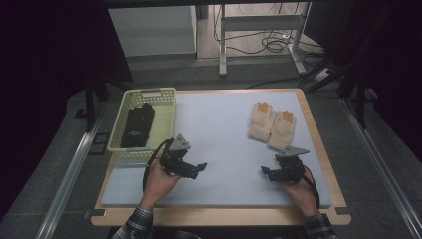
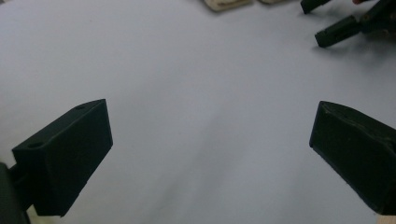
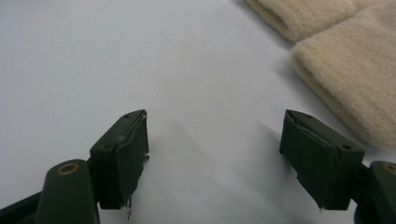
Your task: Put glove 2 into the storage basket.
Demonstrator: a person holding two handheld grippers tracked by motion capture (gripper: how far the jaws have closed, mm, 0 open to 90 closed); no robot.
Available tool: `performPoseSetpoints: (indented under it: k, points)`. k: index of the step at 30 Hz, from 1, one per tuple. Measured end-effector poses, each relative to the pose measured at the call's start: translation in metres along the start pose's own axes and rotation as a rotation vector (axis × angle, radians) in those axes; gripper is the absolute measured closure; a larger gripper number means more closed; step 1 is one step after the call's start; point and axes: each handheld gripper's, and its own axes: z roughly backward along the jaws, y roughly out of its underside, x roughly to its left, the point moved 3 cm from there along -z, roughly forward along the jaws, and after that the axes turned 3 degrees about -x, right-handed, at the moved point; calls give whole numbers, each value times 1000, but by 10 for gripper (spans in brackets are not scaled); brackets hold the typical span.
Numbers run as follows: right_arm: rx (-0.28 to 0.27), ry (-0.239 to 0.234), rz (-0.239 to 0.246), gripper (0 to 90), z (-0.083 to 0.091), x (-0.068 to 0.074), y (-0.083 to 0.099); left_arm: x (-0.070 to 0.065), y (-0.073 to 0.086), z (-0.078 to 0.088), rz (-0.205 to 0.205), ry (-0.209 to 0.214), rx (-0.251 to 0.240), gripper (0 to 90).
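Both hands hold tongs low, the left tongs [image 1: 200, 168] and right tongs [image 1: 265, 172] with jaws spread.

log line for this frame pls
left gripper: open, empty | right gripper: open, empty, near beige gloves | black gloves: in basket

High view: looks forward and down from above the person's side, far enough to take in the whole table [image 1: 224, 129].
Left gripper view: sits low, close to the tabletop, facing across it toward the right gripper [image 2: 327, 21].
Right gripper view: low and close, facing the beige gloves [image 3: 345, 60].
Shared: all three views show the gloves and the pale tabletop.
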Motion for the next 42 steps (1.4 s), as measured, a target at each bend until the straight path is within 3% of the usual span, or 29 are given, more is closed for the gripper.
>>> performPoseSetpoints:
  k: [9, 15, 21, 26, 31, 42]
  points:
    - [1, -1, -1, 229, 0, 0, 0, -9, 38, -23, 9, -8, 58, 0]
    - [4, -4, 1, 220, 0, 0, 0, -5, 55, -33, 1, -48, 117, 0]
    - [3, -5, 0, 220, 0, 0, 0, -2, 56, -36, 41, -27, 144, 0]
    - [0, -8, -2, 232, 0, 0, 0, -2, 56, -35, 36, -29, 145, 0]
    - [-3, -31, -37, 279, 2, -3, -3, -2, 56, -35, 34, -30, 145, 0]
    - [-44, -14, -53, 395, 5, -22, -46, -2, 56, -35, 34, -30, 145, 0]
